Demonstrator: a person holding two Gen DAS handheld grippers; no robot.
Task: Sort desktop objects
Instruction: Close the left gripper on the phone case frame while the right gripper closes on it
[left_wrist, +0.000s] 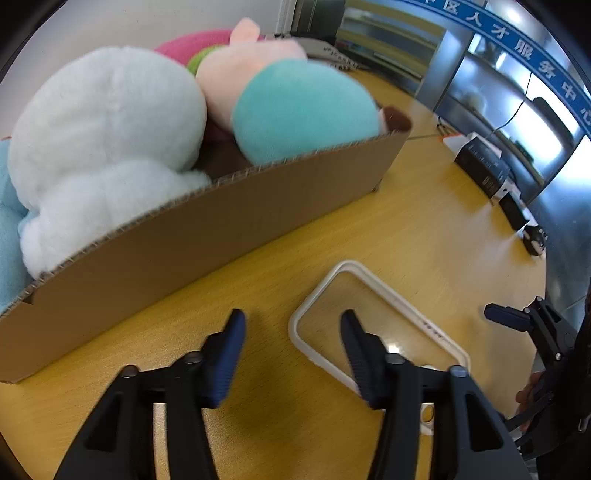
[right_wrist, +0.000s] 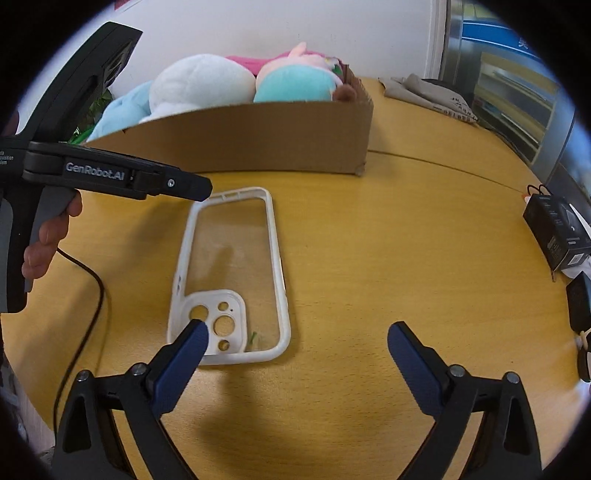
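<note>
Left wrist view: a cardboard box (left_wrist: 207, 236) of plush toys (left_wrist: 107, 122) fills nine to twelve o'clock. At six the left gripper (left_wrist: 291, 354) stands partly parted over the yellow table (left_wrist: 424, 229) — its right finger above the clear phone case (left_wrist: 373, 325), gripping nothing. Right wrist view: the case lies flat at seven o'clock; the right gripper (right_wrist: 297, 339) gapes wide, empty.
</note>
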